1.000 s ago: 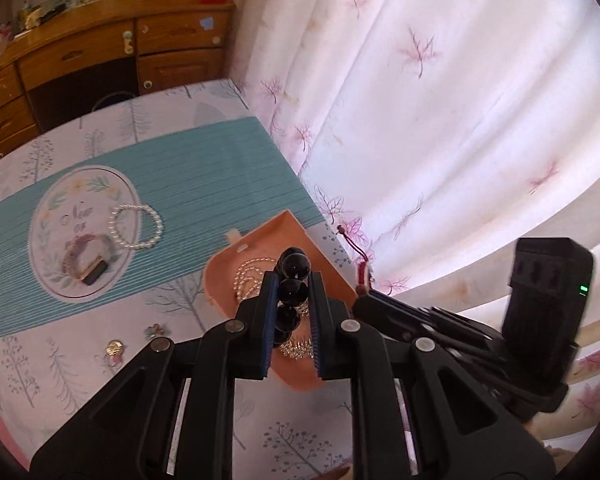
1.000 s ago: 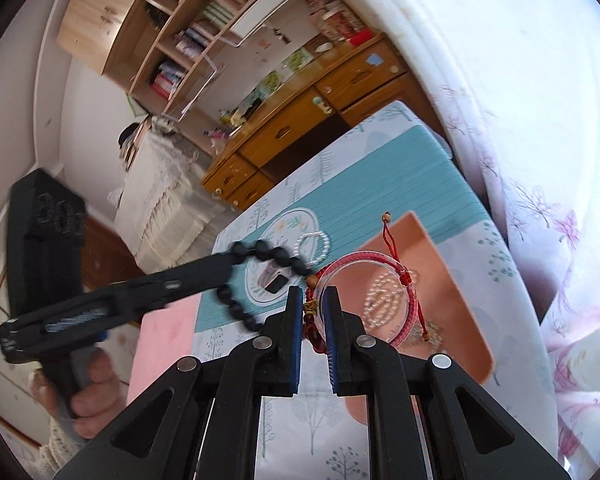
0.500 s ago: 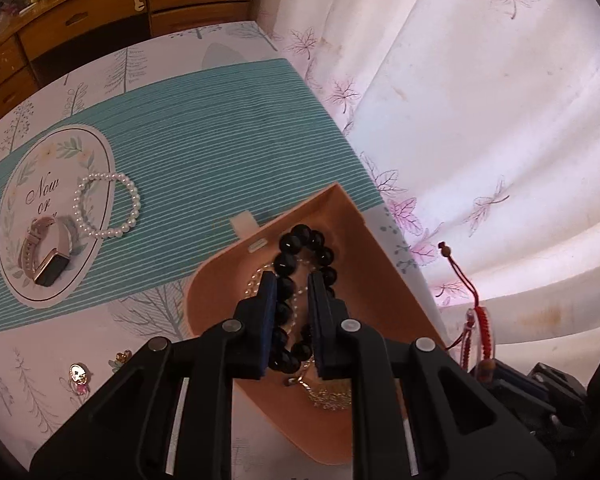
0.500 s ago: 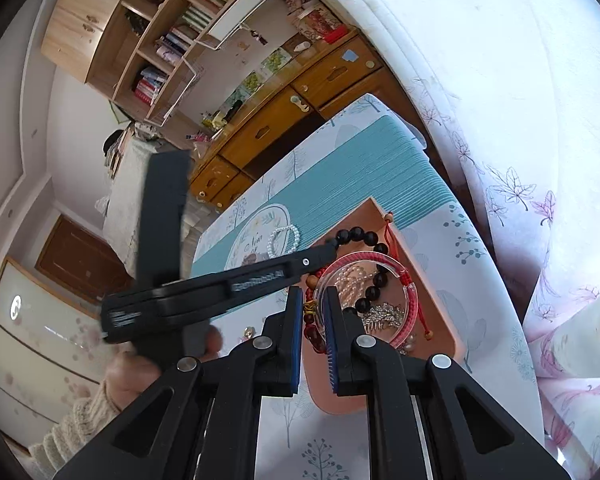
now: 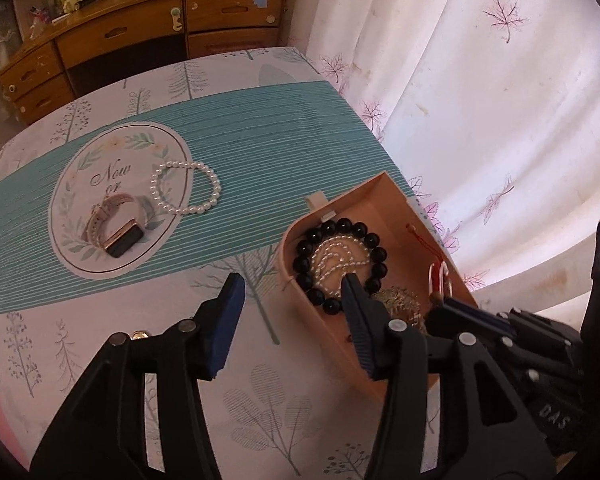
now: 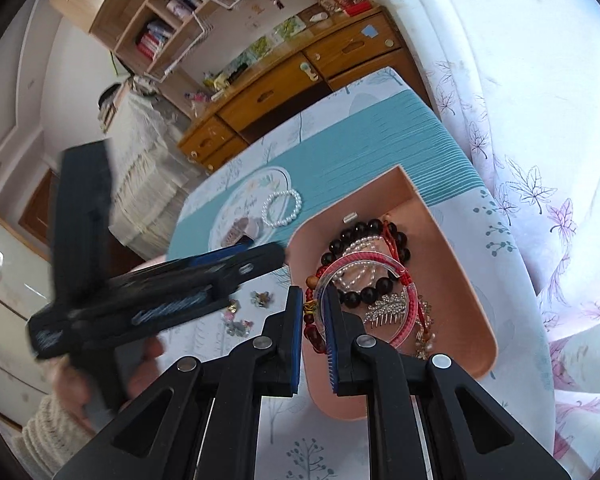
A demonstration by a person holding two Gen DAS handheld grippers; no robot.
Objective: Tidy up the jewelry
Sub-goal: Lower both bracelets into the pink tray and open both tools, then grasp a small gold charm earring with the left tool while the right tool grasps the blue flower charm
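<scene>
A peach jewelry box (image 5: 392, 204) (image 6: 452, 248) sits at the table's right side. Inside lie a black bead bracelet (image 5: 312, 236) (image 6: 376, 286), a pearl strand (image 5: 336, 258) and a silver comb (image 6: 386, 308). My left gripper (image 5: 290, 296) is open and empty, its jaws straddling the box's left wall. My right gripper (image 6: 315, 308) is shut on a red-and-clear bangle (image 6: 364, 258) with red cord, held over the box; the bangle also shows in the left wrist view (image 5: 440, 278). A pearl bracelet (image 5: 186, 192) and a watch (image 5: 114, 226) lie on the teal mat (image 5: 260, 136).
Small brooches (image 6: 260, 298) lie on the tablecloth left of the box, one (image 5: 140, 335) near my left finger. A curtain (image 5: 480, 80) hangs close to the table's right edge. A wooden dresser (image 5: 140, 32) stands beyond the table.
My left gripper has opened and let the black bead bracelet drop into the box, then drawn back. My right gripper keeps the bangle over the box.
</scene>
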